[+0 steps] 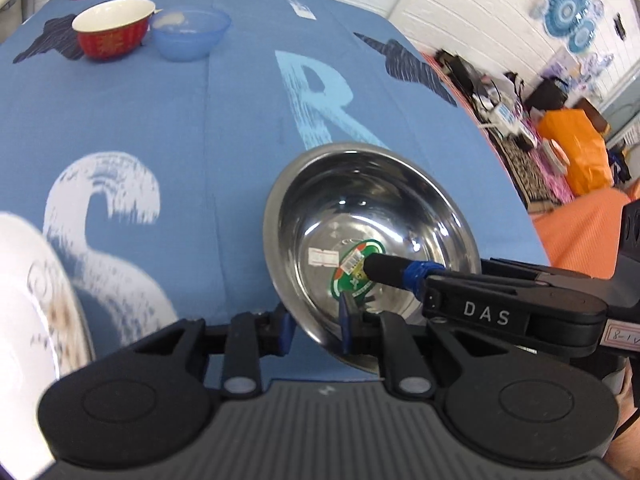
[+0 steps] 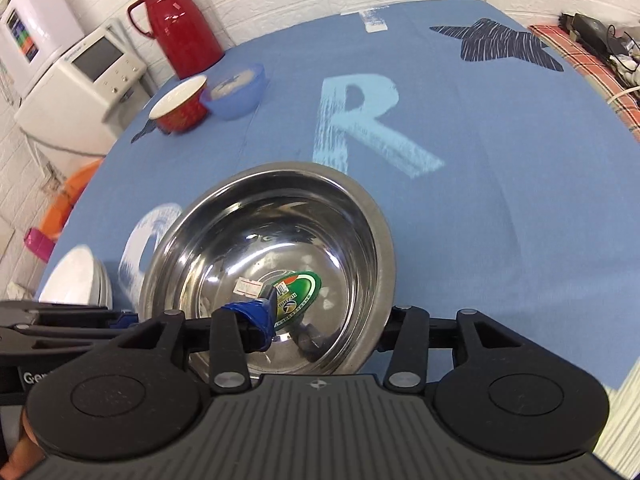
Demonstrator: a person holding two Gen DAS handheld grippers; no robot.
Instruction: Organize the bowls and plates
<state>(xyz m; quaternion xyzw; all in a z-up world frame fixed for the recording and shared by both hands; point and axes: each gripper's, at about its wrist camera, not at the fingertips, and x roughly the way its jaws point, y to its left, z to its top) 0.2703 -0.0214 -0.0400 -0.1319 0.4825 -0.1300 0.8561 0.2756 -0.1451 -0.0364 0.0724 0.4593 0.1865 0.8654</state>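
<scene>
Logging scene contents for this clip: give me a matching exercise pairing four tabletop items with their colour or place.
Items:
1. steel bowl
2. ceramic bowl
3. plastic bowl
4. thermos jug

Descriptions:
A. translucent blue, beside the red bowl
B. red outside, white inside
C. tall, red, at the table's far edge
D. shiny, nearest, a green sticker inside

Pairs: 1-D, 2-B, 3-A, 4-C
</scene>
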